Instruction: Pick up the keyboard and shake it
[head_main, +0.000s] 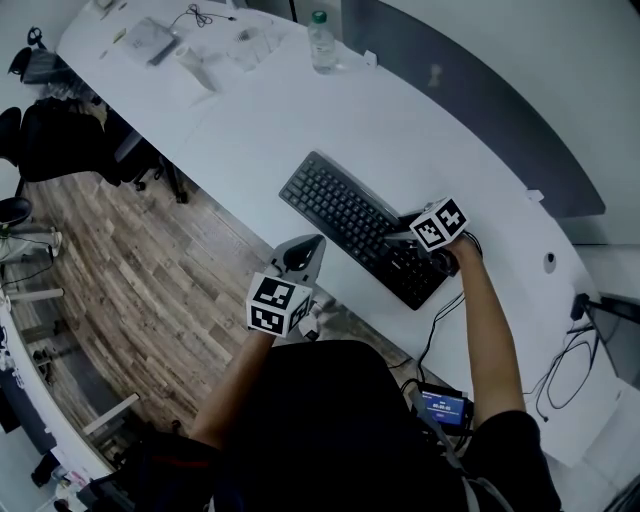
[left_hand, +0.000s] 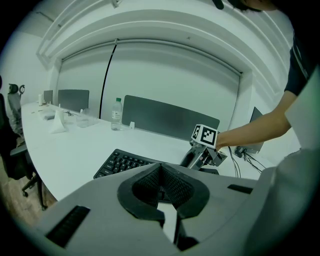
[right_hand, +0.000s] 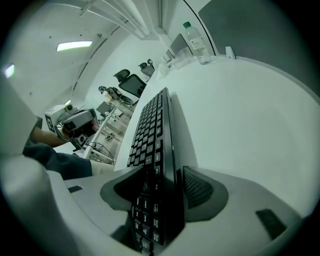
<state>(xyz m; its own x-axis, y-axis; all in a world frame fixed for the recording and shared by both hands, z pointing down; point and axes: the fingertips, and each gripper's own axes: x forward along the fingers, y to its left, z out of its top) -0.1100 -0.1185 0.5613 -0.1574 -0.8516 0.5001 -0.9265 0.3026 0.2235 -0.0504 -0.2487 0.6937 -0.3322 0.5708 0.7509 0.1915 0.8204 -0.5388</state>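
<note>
Between right tool (right_hand: 166, 192) jaws, keyboard (right_hand: 150, 127) end.

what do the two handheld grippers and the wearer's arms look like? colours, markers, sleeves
Left gripper and right gripper: light grey plastic bodies, dark ribbed pads lining the jaws. Each carries a white cube with black square markers. The person wears a black short-sleeved top.

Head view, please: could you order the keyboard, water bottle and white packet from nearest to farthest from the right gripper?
1. keyboard, between the jaws of the right gripper.
2. water bottle, far side of desk.
3. white packet, far-left end.
</note>
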